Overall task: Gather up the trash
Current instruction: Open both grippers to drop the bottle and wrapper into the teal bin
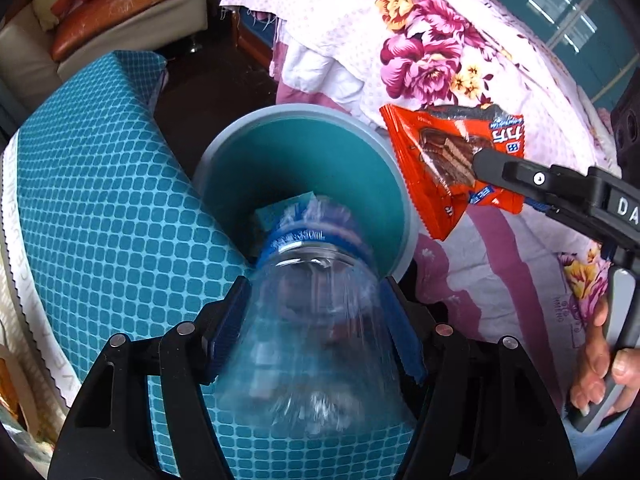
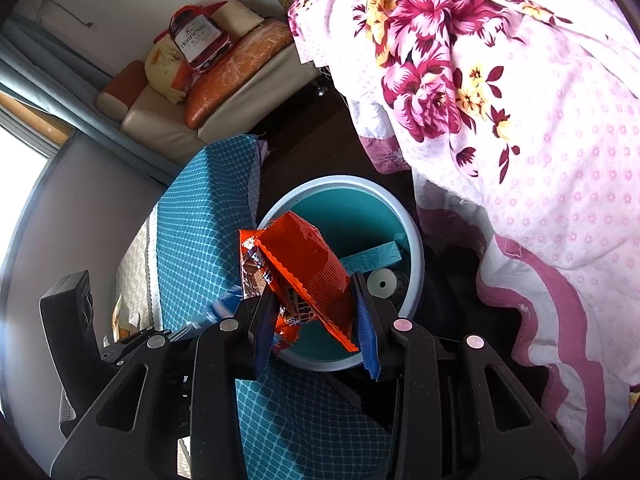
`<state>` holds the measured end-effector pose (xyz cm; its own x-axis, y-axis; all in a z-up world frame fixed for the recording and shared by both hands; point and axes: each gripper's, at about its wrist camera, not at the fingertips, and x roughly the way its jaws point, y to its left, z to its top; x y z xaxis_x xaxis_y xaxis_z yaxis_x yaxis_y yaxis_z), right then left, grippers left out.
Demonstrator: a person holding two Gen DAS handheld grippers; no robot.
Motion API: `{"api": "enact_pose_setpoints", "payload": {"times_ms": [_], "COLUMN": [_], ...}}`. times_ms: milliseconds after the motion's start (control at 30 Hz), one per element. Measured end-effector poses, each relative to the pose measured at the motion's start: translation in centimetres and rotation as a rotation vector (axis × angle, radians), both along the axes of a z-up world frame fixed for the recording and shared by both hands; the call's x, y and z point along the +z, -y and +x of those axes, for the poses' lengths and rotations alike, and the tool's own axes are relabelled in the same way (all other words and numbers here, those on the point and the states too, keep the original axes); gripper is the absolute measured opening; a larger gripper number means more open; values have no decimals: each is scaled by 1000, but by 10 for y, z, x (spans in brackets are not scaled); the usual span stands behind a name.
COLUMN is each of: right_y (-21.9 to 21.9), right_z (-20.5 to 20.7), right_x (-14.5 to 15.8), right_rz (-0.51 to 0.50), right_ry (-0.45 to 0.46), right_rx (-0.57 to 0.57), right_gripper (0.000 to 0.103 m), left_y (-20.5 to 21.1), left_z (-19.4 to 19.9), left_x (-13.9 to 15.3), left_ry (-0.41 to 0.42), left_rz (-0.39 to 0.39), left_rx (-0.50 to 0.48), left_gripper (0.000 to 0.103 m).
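Bottle, clear and light, sits squeezed in the left hand-held gripper, nose over the bin. Right hand-held gripper pinches a crinkly wrapper above it. Both could slip; hold mid-body.

left wrist: close, looking down | right wrist: higher, down | shared: bin

Between the black left tongs with blue pads sits a clear bottle with a blue label. Ahead of them, the bin is teal inside with a pale grey rim. The right tongs hold an orange wrapper. To their right lies a white quilt with magenta flowers; to their left, a teal grid-patterned cushion.
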<state>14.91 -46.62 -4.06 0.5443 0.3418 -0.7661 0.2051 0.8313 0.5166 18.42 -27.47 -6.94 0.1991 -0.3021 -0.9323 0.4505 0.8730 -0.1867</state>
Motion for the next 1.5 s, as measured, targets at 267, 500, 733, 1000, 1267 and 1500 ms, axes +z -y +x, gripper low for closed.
{"api": "enact_pose_setpoints", "payload": {"times_ms": [267, 500, 733, 1000, 1267, 1500], "right_y": [-7, -14, -24, -36, -49, -67], "right_z": [2, 6, 10, 15, 10, -2], "right_x": [-1, 0, -3, -5, 1, 17], "right_rz": [-10, -26, -46, -60, -85, -127], "right_ry": [-11, -22, -42, -70, -94, -88], "right_rx": [9, 19, 32, 39, 57, 90], "right_gripper": [34, 35, 36, 64, 77, 77], "left_y": [-10, -26, -44, -64, -80, -104], "left_z": [-5, -6, -5, -6, -16, -31], "left_x": [11, 19, 27, 29, 33, 35], "left_ry": [22, 48, 75, 64, 59, 48], "left_rz": [-30, -39, -59, -86, -108, -135], "left_rx": [15, 53, 90, 120, 139, 171], "left_gripper": [78, 90, 90, 90, 91, 91]}}
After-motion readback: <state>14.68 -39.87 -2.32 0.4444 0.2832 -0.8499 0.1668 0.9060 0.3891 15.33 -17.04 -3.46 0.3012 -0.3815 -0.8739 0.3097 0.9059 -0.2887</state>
